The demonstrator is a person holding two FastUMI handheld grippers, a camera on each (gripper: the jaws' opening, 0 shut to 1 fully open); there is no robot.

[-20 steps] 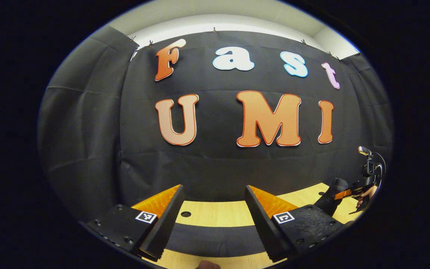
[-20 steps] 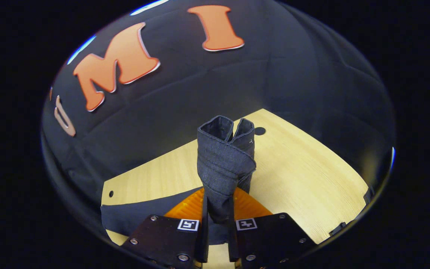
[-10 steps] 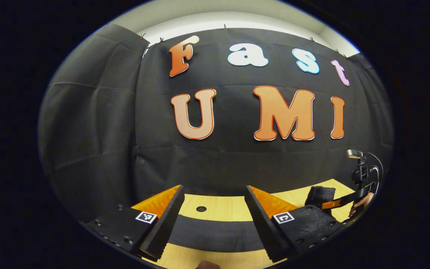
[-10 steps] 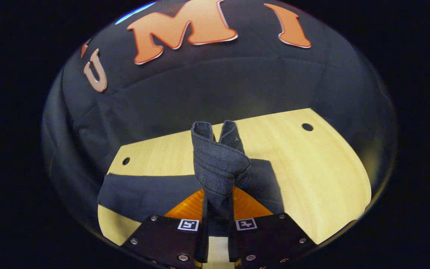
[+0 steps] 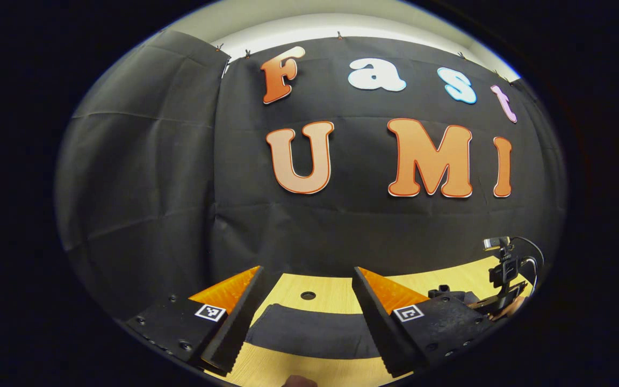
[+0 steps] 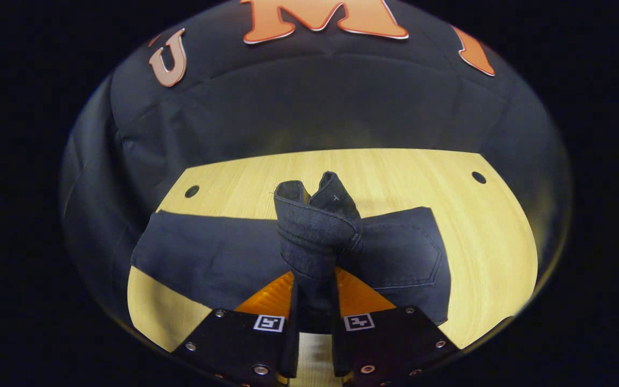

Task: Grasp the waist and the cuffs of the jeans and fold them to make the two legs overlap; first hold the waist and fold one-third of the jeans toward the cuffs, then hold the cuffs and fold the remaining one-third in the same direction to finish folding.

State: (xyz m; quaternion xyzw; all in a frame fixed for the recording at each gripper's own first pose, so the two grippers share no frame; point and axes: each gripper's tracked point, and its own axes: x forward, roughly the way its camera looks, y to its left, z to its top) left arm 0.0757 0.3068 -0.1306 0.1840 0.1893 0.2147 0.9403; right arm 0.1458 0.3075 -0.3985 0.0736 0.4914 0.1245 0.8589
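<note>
Jeans [image 6: 223, 258] — soft, heavyish denim; cuffs [image 6: 312, 226] pinched in right gripper [image 6: 314, 301]; left gripper [image 5: 304, 317] wide open, empty — grip hems.

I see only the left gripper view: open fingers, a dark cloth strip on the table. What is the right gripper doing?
Observer: The right gripper is shut on a bunched end of the jeans.
Operator: Is that end lifted or flat?
Observer: Lifted; it stands up from the fingers, above the flat part.
Operator: What part lies flat there?
Observer: A part with a stitched back pocket lies on the table.
</note>
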